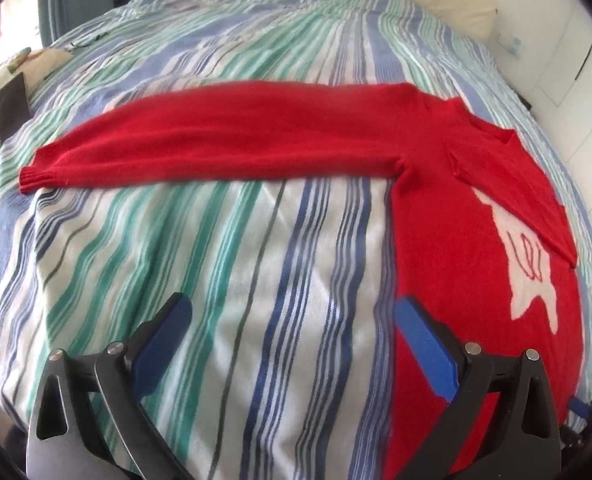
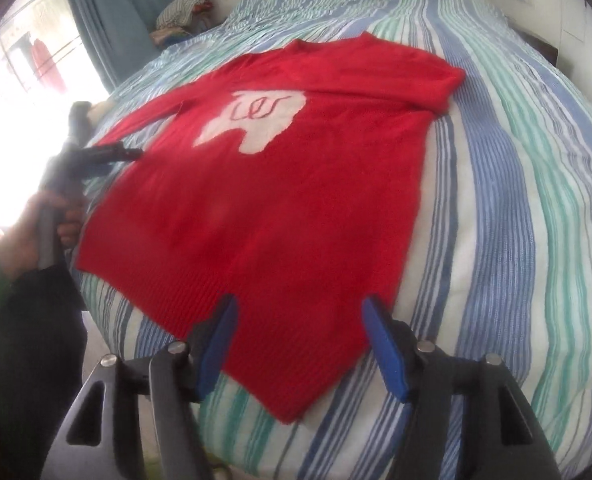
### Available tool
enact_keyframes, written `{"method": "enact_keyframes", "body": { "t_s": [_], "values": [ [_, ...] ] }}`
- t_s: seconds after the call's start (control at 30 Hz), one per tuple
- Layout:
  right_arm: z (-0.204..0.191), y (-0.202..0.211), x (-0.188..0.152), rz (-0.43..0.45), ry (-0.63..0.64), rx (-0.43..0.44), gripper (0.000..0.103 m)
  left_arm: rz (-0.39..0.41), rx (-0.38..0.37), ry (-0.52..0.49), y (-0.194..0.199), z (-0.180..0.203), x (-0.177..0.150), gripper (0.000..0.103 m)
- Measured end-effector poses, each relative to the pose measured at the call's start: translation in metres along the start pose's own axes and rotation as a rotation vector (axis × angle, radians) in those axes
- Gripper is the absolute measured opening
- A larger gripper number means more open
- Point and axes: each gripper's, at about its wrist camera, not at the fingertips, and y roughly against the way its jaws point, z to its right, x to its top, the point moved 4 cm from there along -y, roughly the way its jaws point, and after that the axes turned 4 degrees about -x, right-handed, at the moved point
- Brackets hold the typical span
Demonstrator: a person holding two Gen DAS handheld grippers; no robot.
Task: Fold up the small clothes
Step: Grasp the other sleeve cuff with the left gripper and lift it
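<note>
Hovering nearest, right gripper (image 2: pixel 300 320) with jaws apart over the hem of the red sweater (image 2: pixel 271 184), pinching nothing; left gripper (image 1: pixel 291 320) likewise standing wide open above the striped bedcover (image 1: pixel 199 280), just beside the sweater's edge. Risking a pinch of bedcover along with knit, or a lopsided fold from gripping only one layer of hem. Showing only in the left wrist view: the long sleeve (image 1: pixel 215 144) lying stretched out; only in the right: the folded-in sleeve (image 2: pixel 428 80) and the holding hand (image 2: pixel 35 228).
</note>
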Motion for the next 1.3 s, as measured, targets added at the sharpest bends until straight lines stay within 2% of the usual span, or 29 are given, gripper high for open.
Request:
{"method": "enact_keyframes", "body": {
  "t_s": [0.13, 0.23, 0.33, 0.4, 0.5, 0.57, 0.63, 0.73, 0.77, 0.8, 0.83, 0.87, 0.93, 1.03, 1.17, 1.3],
  "values": [
    [-0.007, -0.003, -0.011, 0.022, -0.016, 0.012, 0.064, 0.068, -0.021, 0.048, 0.038, -0.040, 0.036, 0.102],
    [-0.007, -0.007, -0.014, 0.021, -0.041, 0.018, 0.064, 0.087, 0.019, 0.118, 0.047, -0.091, 0.063, 0.102],
    [-0.006, -0.007, -0.011, 0.027, -0.034, 0.012, 0.064, 0.071, 0.082, 0.221, 0.037, -0.151, 0.082, 0.102],
    [-0.007, -0.008, -0.011, 0.029, -0.024, 0.002, 0.064, 0.032, 0.095, 0.287, 0.027, -0.183, 0.089, 0.101],
    [-0.008, -0.010, -0.011, 0.029, -0.023, -0.006, 0.065, 0.002, 0.100, 0.349, 0.014, -0.208, 0.093, 0.099],
    [-0.008, -0.012, -0.011, 0.026, -0.023, -0.008, 0.066, 0.000, 0.086, 0.367, 0.007, -0.211, 0.092, 0.097],
    [-0.008, -0.014, -0.010, 0.024, -0.023, -0.012, 0.067, -0.021, 0.061, 0.367, -0.003, -0.210, 0.092, 0.089],
    [-0.008, -0.015, -0.010, 0.022, -0.029, -0.014, 0.067, -0.073, 0.078, 0.369, -0.020, -0.209, 0.089, 0.071],
    [-0.008, -0.014, -0.010, 0.023, -0.029, -0.015, 0.067, -0.079, 0.090, 0.367, -0.023, -0.207, 0.087, 0.056],
    [-0.008, -0.014, -0.010, 0.022, -0.027, -0.017, 0.067, -0.086, 0.091, 0.357, -0.024, -0.205, 0.086, 0.023],
    [-0.008, -0.014, -0.011, 0.022, -0.026, -0.019, 0.067, -0.091, 0.078, 0.345, -0.023, -0.201, 0.086, 0.006],
    [-0.008, -0.013, -0.011, 0.022, -0.025, -0.019, 0.067, -0.077, 0.070, 0.329, -0.016, -0.195, 0.089, 0.006],
    [-0.008, -0.012, -0.012, 0.023, -0.026, -0.018, 0.067, -0.036, 0.102, 0.245, 0.003, -0.176, 0.101, 0.006],
    [-0.008, -0.011, -0.012, 0.025, -0.032, -0.012, 0.067, 0.020, 0.080, 0.120, 0.036, -0.135, 0.132, 0.006],
    [-0.007, -0.012, -0.012, 0.025, -0.046, 0.003, 0.068, 0.096, -0.035, -0.069, 0.075, -0.036, 0.177, 0.006],
    [-0.005, -0.012, -0.012, 0.031, -0.069, 0.020, 0.069, 0.114, -0.201, -0.252, 0.084, 0.090, 0.203, 0.006]
  ]
}}
